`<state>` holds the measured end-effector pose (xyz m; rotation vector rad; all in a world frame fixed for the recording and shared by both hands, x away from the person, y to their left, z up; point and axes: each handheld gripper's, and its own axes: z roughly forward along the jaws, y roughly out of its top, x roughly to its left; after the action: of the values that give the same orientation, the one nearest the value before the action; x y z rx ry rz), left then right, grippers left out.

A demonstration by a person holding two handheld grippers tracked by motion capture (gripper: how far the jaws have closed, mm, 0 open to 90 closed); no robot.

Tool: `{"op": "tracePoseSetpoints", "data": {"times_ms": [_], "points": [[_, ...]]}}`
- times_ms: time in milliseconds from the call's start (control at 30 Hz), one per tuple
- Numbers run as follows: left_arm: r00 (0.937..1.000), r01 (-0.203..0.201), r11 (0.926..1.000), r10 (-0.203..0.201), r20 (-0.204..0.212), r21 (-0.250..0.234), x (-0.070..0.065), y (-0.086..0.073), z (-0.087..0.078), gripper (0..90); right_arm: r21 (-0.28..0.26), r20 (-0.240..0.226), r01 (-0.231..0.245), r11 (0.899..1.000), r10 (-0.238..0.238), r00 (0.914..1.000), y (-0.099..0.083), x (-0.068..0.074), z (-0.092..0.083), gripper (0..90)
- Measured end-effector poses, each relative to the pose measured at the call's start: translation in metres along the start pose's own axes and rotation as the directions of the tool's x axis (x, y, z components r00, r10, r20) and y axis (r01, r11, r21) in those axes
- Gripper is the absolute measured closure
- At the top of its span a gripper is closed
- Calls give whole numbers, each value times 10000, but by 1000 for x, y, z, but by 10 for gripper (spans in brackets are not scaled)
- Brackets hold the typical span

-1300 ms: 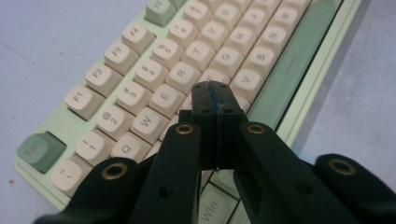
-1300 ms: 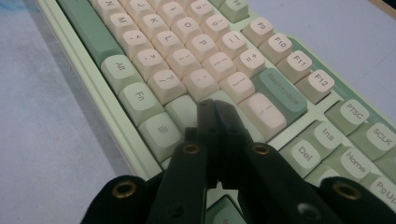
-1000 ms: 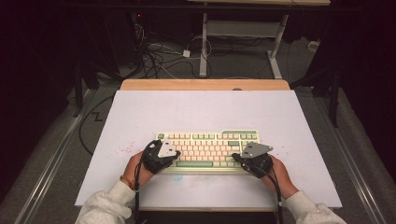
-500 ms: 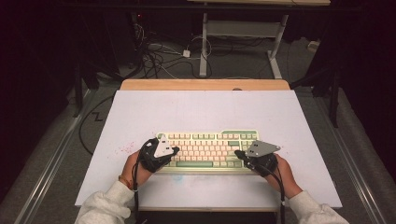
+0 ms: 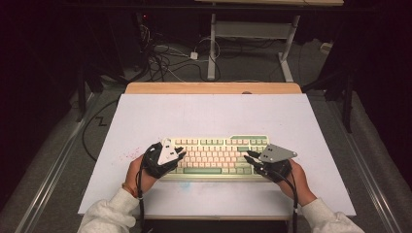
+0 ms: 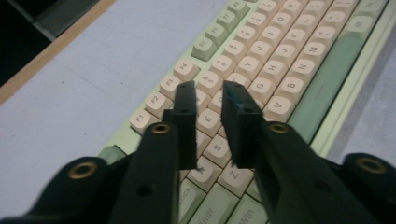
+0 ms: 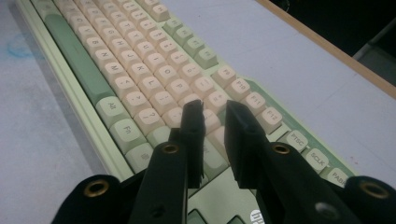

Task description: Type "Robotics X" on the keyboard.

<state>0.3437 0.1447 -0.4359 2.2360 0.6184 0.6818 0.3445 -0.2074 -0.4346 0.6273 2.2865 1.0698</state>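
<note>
Here, both grippers' matte black fingers (image 6: 184,116) — just opening, slightly apart, empty — overhang the glossy square-keyed keyboard (image 5: 216,155).

Light falls from above onto the white table top (image 5: 209,114), which shows bright and even, while the floor and room around it sink into near black. In both gripper views the black jaws nearest the lens are soft and featureless, and the keyboard (image 6: 261,60) just beyond the fingertips (image 6: 187,93) is slightly blurred, its key legends still readable. No glare; shadows are faint.
</note>
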Motion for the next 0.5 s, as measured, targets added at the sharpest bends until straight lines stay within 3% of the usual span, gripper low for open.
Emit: {"op": "tracePoseSetpoints", "data": {"times_ms": [167, 267, 400, 500], "points": [[9998, -50, 10000, 51, -167, 22, 0, 0, 2, 558, -117, 123, -44, 9999, 45, 9999, 0, -1, -1, 677], [9998, -58, 10000, 58, -210, -7, 0, 0, 2, 483, -178, 287, -151, 9997, 156, 9995, 0, -1, -1, 598], [9969, 46, 9997, -65, -789, -234, -3, -1, 2, 322, -203, 454, -159, 9997, 168, 9988, 0, -1, -1, 475], [9972, 106, 9990, -139, -735, -438, -3, -1, 1, 263, -253, 536, -177, 9995, 190, 9984, 0, -1, -1, 389]]}}
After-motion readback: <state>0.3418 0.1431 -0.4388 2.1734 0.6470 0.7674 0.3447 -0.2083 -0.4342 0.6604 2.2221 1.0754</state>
